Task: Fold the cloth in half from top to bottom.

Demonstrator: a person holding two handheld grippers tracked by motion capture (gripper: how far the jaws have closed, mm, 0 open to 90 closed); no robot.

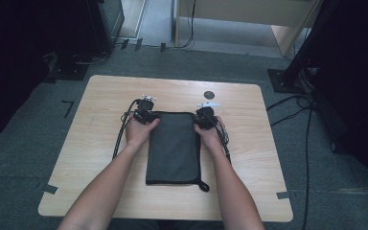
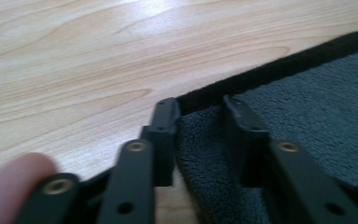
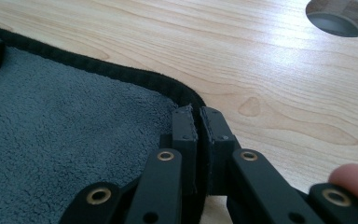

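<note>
A dark grey towel (image 1: pixel 173 147), folded into a long rectangle with black piping round its edge (a small loop sticks out at the near right corner), lies flat in the middle of the light wooden table (image 1: pixel 100 129). Its pile looks soft and fuzzy up close. The left gripper (image 2: pixel 200 114) is at the far left corner, jaws parted with the piped edge between them, not yet pinched. The right gripper (image 3: pixel 196 122) has its jaws pressed together on the towel's far right corner edge.
</note>
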